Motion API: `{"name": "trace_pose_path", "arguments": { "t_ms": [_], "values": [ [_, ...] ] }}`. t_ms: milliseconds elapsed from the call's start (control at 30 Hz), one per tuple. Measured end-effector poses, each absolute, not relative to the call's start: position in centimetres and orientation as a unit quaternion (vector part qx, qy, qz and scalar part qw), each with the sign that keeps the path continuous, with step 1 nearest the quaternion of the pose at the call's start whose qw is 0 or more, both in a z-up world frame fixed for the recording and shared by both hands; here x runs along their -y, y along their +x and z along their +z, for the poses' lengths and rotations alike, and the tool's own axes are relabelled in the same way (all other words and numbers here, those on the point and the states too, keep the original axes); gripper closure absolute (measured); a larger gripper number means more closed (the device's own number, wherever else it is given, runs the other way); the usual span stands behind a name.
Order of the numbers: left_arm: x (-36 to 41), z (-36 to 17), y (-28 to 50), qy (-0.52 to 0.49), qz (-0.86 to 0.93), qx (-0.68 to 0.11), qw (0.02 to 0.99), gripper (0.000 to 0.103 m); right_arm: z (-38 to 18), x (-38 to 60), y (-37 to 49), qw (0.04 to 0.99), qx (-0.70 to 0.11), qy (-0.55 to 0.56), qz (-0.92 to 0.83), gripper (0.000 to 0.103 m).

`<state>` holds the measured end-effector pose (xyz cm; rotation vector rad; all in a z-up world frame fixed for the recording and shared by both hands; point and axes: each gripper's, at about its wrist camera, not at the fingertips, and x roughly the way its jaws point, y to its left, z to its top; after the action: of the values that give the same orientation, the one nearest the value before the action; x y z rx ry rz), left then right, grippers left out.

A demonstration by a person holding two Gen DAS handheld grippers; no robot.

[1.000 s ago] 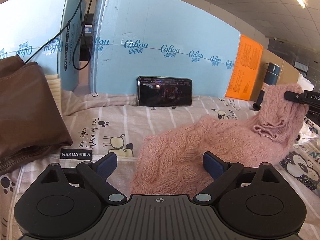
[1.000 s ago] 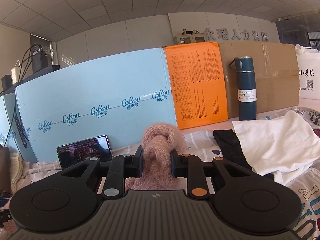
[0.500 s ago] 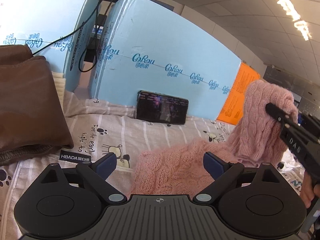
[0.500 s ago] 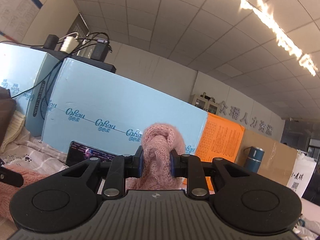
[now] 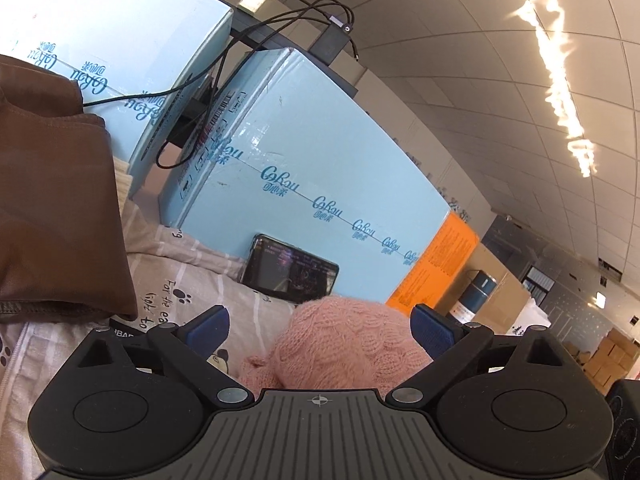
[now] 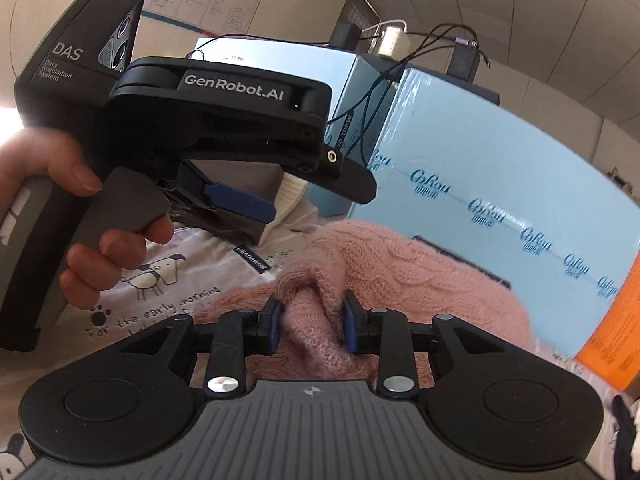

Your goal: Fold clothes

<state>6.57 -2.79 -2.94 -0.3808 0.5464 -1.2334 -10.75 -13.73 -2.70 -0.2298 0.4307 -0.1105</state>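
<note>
Fingers (image 6: 274,322) of the right gripper (image 6: 310,326) pinch a bunched fold of the pink sweater (image 6: 400,276), likely carrying that edge across the rest, which lies heaped on the printed sheet (image 6: 168,300). The left gripper (image 5: 320,330) hovers spread above the sweater, holding nothing. No containers hold clothes here; a brown garment (image 5: 56,200) lies beside.
</note>
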Motion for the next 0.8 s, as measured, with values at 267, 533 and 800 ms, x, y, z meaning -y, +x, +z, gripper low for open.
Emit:
{"name": "trace_pose_path", "arguments": {
  "t_ms": [267, 533, 800],
  "values": [
    [4.2, -3.6, 5.7, -0.142, -0.576, -0.267, 0.760, 0.005, -0.7, 17.1, -13.1, 0.979, -0.186, 0.027, 0.072, 0.022],
    [4.6, -3.2, 4.5, -0.083, -0.587, -0.235, 0.770, 0.083, 1.5, 24.0, -16.3, 0.977, -0.116, 0.159, 0.084, 0.016],
    [4.3, -3.3, 5.1, -0.053, -0.544, -0.240, 0.802, 0.062, -1.1, 29.3, -15.9, 0.944, -0.105, 0.308, 0.054, 0.016]
  ]
}}
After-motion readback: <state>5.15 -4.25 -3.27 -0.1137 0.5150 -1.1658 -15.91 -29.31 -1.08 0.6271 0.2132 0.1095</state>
